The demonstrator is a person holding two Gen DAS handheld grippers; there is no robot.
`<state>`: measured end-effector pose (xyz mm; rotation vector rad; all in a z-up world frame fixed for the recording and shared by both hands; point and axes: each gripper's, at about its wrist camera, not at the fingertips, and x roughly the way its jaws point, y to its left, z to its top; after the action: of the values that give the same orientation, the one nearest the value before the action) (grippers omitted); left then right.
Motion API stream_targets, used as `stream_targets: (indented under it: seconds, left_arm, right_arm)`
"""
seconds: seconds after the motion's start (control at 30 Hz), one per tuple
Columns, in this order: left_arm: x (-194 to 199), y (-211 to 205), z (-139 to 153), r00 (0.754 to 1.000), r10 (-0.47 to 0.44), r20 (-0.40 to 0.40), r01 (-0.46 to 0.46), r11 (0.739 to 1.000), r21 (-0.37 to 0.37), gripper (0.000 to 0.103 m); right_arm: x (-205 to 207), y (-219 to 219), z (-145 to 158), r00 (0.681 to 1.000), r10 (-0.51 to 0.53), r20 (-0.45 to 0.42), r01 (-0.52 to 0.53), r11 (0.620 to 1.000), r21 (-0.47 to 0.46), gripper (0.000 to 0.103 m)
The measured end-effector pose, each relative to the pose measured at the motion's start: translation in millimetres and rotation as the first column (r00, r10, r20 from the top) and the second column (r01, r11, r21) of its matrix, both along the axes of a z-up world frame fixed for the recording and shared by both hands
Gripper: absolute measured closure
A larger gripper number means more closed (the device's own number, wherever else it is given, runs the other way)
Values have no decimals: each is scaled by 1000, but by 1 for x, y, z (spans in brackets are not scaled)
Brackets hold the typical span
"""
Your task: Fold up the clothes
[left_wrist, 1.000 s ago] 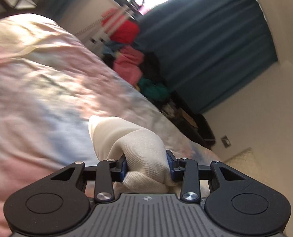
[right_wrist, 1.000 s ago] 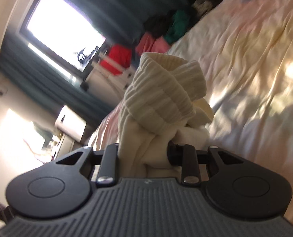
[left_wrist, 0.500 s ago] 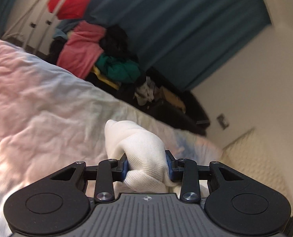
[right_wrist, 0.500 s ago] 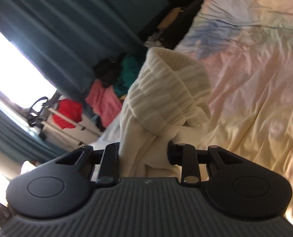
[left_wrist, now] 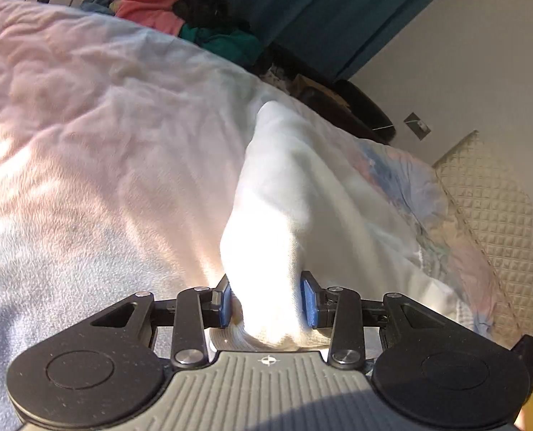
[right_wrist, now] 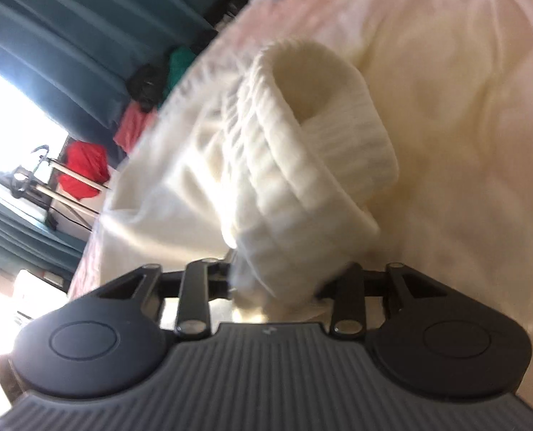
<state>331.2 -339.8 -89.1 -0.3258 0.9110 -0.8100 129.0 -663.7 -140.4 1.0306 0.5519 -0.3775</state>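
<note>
Sweater [left_wrist: 277,194] is clamped in both grippers, left [left_wrist: 266,303] and right [right_wrist: 281,283]; thick ribbed cuff [right_wrist: 324,143] could slip out under pulling.

A bedroom in a home. A bed [left_wrist: 105,136] with a rumpled pastel duvet fills most of the frame; teal curtains [left_wrist: 320,18] hang at top, a clothes pile [left_wrist: 180,14] sits at upper left, and a sunlit window [right_wrist: 11,100] shows at left.
</note>
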Motion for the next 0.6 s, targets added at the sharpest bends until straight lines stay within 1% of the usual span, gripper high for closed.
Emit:
stream_targets:
  seconds: [0.03,0.1,0.13,0.17,0.23,0.37,0.47,0.53,0.57,0.6]
  left_arm:
    - [-1,-2,5,1000,7,-2,-7,1000,13,60]
    - [-8,-4,21,1000,21,2,-21,997,79,59]
    - [-14,-2,30,1000,17,18,-18,995,97,59]
    - [-24,5,45,999,4,40,-8,995,102,59]
    - [-44,18,69,997,-12,78,3,994,113,59]
    - [-88,44,117,985,-49,165,26,991,135,54]
    - [-130,64,164,965,-86,249,49,987,151,40]
    - [-161,76,193,948,-98,303,53,987,155,26]
    - [-178,82,207,938,-101,332,52,987,152,22]
    - [-195,89,221,927,-103,360,52,987,149,15]
  right_arm:
    - [-2,2,-4,1000,-6,-8,6,1000,8,59]
    - [-7,2,9,998,-35,-49,37,999,30,58]
    - [-13,5,21,995,-48,-88,49,999,6,58]
    - [-20,9,36,992,-55,-110,52,998,-35,57]
    - [-35,17,64,991,-39,-125,25,993,-114,57]
    - [-71,35,115,994,-18,-110,-8,973,-229,57]
    - [-97,50,156,998,7,-69,-29,947,-320,57]
    - [-115,64,183,999,33,-31,-42,923,-382,57]
    - [-123,73,195,999,46,-15,-48,910,-411,57]
    - [-131,81,206,998,60,2,-53,899,-435,57]
